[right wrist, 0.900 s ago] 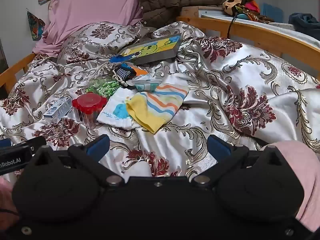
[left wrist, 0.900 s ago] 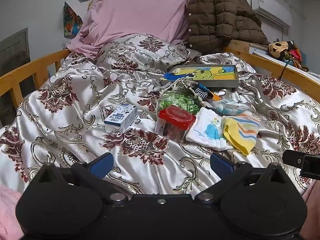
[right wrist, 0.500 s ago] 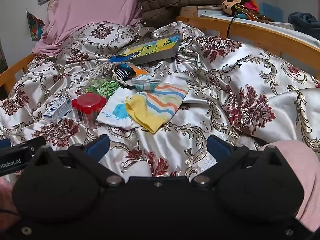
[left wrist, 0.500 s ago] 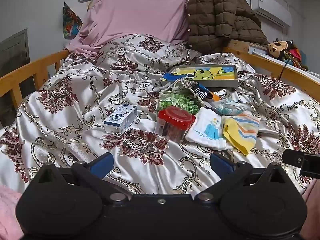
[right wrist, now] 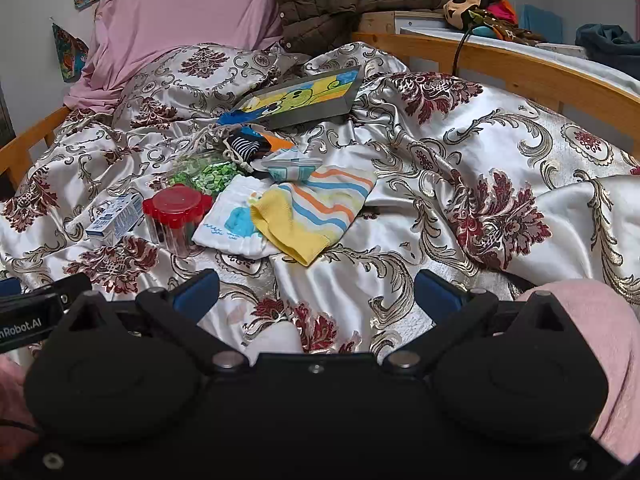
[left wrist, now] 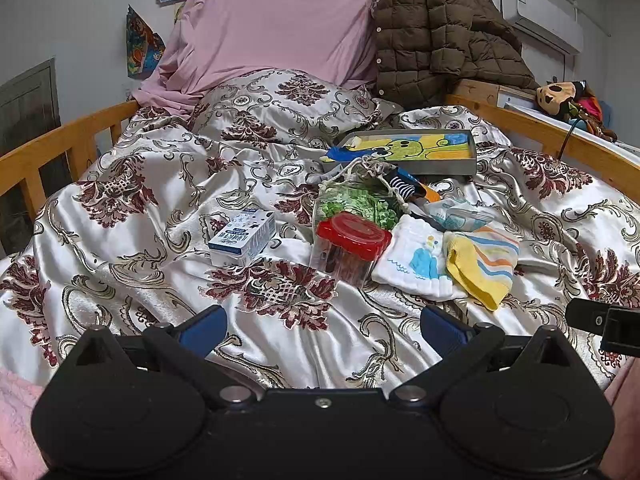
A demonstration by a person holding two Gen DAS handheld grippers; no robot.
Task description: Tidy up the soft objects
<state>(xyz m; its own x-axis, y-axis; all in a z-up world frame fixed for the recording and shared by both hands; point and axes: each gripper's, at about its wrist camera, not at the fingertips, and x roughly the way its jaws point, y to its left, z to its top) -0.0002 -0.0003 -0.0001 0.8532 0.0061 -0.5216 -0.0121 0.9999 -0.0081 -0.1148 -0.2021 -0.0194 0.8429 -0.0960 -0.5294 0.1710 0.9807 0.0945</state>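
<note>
A yellow striped cloth point(left wrist: 482, 264) point(right wrist: 316, 210) lies on the bed, overlapping a white cloth with a blue print point(left wrist: 416, 264) point(right wrist: 232, 224). Behind them lie a striped dark sock point(left wrist: 402, 186) point(right wrist: 246, 146), a small packet point(left wrist: 456, 214) point(right wrist: 290, 168) and a net bag of green pieces point(left wrist: 356, 202) point(right wrist: 202, 176). My left gripper point(left wrist: 322, 326) is open and empty, low near the bed's front. My right gripper point(right wrist: 316, 294) is open and empty, also at the front, to the right of the left one.
A red-lidded clear jar point(left wrist: 348, 248) point(right wrist: 176, 216) and a small milk carton point(left wrist: 242, 238) point(right wrist: 116, 220) lie left of the cloths. A picture tray point(left wrist: 412, 152) point(right wrist: 296, 98) lies behind. Wooden rails point(left wrist: 52, 148) point(right wrist: 500, 68) edge the bed. A brown jacket point(left wrist: 440, 36) hangs at the head.
</note>
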